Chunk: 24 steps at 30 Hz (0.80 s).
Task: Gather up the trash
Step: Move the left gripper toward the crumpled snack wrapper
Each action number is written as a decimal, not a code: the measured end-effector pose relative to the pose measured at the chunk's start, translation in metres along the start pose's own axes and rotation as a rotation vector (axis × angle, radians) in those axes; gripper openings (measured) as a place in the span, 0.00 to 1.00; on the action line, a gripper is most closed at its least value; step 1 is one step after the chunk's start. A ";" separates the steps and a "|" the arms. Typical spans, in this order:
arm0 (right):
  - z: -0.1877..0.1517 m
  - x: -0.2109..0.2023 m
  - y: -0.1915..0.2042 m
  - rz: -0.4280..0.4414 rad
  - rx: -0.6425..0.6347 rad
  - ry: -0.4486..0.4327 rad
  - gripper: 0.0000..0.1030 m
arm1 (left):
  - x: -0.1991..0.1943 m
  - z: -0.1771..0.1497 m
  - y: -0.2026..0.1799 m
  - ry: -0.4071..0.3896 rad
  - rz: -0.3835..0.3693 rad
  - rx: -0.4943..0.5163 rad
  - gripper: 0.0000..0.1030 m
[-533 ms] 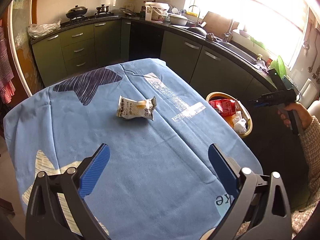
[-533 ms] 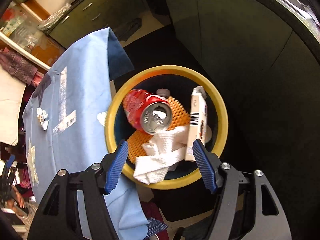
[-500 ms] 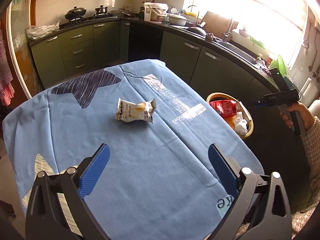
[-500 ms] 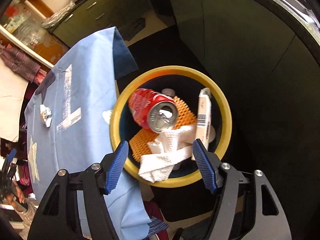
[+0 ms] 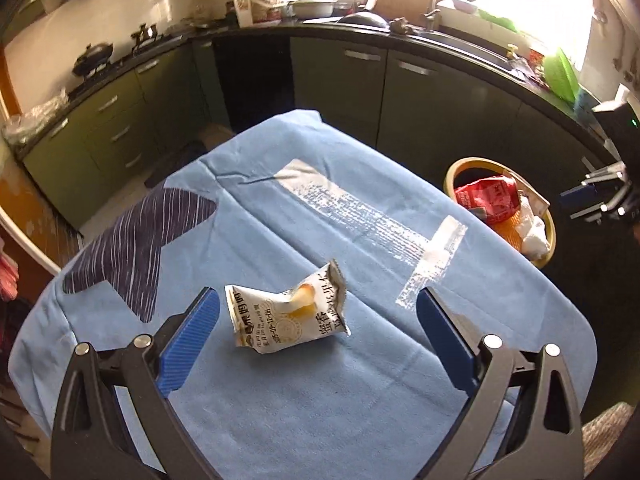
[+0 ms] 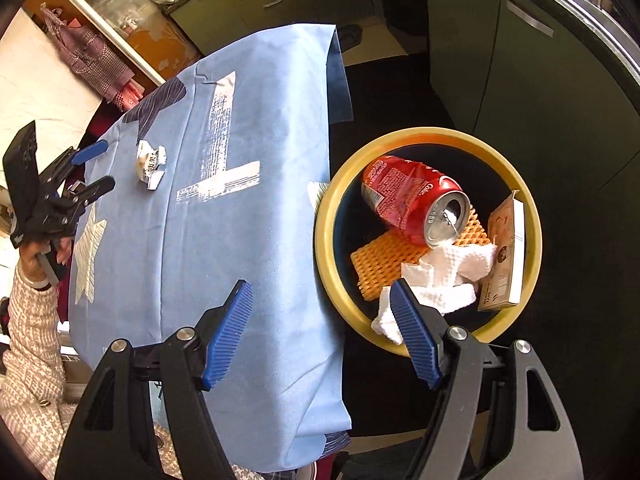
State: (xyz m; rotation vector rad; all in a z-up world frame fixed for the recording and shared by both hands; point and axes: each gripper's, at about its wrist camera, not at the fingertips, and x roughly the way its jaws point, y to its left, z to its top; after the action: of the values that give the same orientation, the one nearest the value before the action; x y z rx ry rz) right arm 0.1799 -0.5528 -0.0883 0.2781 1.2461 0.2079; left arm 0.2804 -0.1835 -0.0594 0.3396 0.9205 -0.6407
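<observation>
— Both pairs of fingers are spread wide with nothing pinched. My left gripper point(image 5: 318, 344) is low over the table point(image 5: 360, 400), and the crumpled snack wrapper point(image 5: 286, 317) lies on the blue cloth between its blue pads, touching neither. My right gripper point(image 6: 322, 332) has just been opening its jaws further, and they hold nothing.

— What does the right-hand camera give you that the left one doesn't?

— It looks straight down into the bin point(image 6: 332, 196), which stands on the dark floor just beside the table's edge. My right gripper's left pad hangs over the cloth, the right pad over the bin's near rim. From there I also see my left hand point(image 6: 40, 254), in a knitted sleeve, holding the other gripper by the wrapper at the far side.

— And the left-hand camera?

— It shows the wrapper close up, white with printed writing and a torn end standing up. It also takes in the kitchen counter point(image 5: 420, 38) behind, with pots and a sink under a bright window. My right gripper shows only as a dark shape at the edge, beside the bin.

— What's in the bin?

— A dented red drink can point(image 6: 414, 202) on its side, an orange mesh mat point(image 6: 382, 256) beneath it, a crumpled white paper towel point(image 6: 444, 276) draped towards the near rim, and a brown carton point(image 6: 504, 256) leaning against the right wall.
</observation>
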 end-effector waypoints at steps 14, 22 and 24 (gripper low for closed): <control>0.003 0.029 0.009 0.038 -0.036 0.056 0.69 | 0.039 0.017 0.036 0.137 -0.090 -0.337 0.91; 0.004 0.033 0.007 0.038 -0.033 0.067 0.70 | 0.050 0.047 0.018 0.103 -0.220 -0.331 0.91; 0.002 0.033 0.008 0.037 -0.038 0.070 0.70 | 0.060 0.054 0.006 0.112 -0.264 -0.304 0.91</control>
State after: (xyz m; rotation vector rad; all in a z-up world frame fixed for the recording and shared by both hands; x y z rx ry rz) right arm 0.1920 -0.5352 -0.1151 0.2631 1.3060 0.2749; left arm 0.3445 -0.2294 -0.0772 -0.0195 1.1641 -0.7157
